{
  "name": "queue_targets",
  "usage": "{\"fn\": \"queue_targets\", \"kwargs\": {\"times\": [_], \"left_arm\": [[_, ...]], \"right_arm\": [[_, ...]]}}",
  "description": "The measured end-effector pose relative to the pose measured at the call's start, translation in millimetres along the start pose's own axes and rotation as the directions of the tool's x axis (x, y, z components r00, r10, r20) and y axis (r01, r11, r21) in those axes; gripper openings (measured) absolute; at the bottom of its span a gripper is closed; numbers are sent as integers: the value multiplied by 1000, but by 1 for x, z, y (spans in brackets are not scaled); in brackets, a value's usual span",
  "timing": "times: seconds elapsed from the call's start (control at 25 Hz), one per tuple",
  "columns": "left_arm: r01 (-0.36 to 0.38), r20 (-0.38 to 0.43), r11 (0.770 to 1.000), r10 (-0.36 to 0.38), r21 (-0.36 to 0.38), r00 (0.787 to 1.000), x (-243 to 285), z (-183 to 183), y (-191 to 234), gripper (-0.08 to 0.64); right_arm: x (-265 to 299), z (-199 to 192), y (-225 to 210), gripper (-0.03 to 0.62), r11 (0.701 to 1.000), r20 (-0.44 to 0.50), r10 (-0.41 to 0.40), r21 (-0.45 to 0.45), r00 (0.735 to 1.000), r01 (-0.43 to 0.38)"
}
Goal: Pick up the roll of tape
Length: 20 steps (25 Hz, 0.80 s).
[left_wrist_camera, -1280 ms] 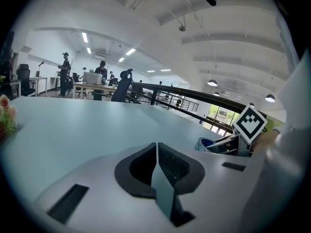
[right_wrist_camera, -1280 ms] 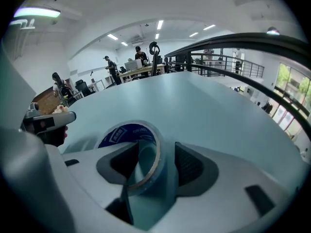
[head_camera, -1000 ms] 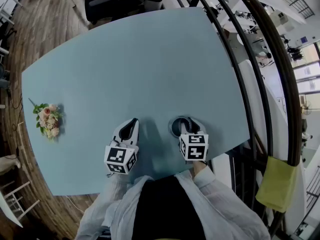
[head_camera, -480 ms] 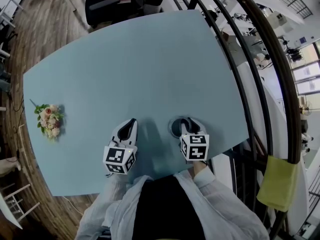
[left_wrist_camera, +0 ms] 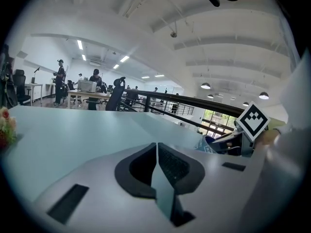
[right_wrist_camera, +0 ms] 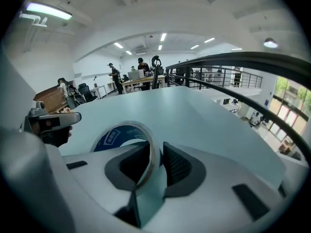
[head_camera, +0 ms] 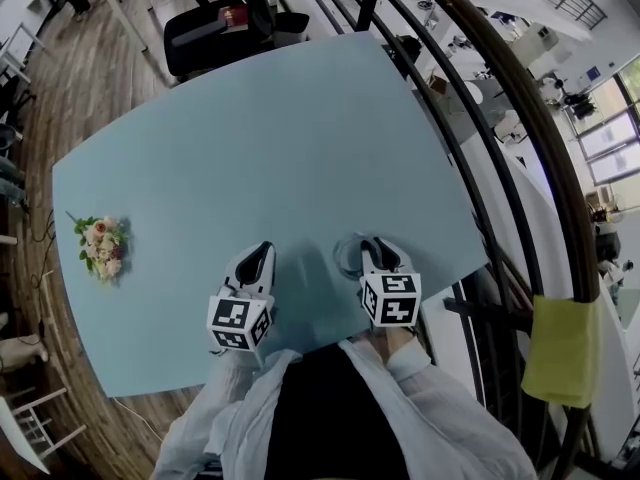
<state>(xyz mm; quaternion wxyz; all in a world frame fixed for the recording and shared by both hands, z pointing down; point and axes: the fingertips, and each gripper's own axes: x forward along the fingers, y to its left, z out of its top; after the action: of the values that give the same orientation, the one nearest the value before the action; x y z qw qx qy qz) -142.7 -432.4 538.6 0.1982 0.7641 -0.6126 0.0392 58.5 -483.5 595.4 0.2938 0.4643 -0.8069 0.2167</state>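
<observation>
The roll of tape point(head_camera: 347, 255) is clear with a blue printed core. It stands on edge between the fingers of my right gripper point(head_camera: 366, 252), near the table's front edge. In the right gripper view the roll's wall point(right_wrist_camera: 146, 144) sits pinched between the two pads, and my right gripper point(right_wrist_camera: 156, 160) is shut on it. My left gripper point(head_camera: 259, 258) hovers beside it on the left, apart from the roll. Its jaws are pressed together with nothing between them in the left gripper view point(left_wrist_camera: 156, 152), where the roll point(left_wrist_camera: 206, 144) shows at the right.
The light blue table point(head_camera: 250, 138) stretches ahead. A small flower bouquet point(head_camera: 100, 249) lies at its left edge. A dark curved railing point(head_camera: 480, 118) runs along the right side, with a yellow cloth point(head_camera: 560, 353) hung on it. An office chair point(head_camera: 215, 23) stands beyond the far edge.
Both grippers have risen a little above the table, and the roll has gone up with the right one. The head view has shifted slightly.
</observation>
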Motion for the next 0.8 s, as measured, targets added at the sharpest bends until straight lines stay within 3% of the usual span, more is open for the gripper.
{"fn": "queue_targets", "kwargs": {"times": [0.48,0.8], "left_arm": [[49,61,999,-47,-17,997,-33,20,-38,26],[69,79,997,-71,22,994,-48,34,-49,26]], "right_arm": [[-69,14,-17,91,997,138,-38,71,990,28],[-102,32,-7,91,990,238,7,134,971,-39]]}}
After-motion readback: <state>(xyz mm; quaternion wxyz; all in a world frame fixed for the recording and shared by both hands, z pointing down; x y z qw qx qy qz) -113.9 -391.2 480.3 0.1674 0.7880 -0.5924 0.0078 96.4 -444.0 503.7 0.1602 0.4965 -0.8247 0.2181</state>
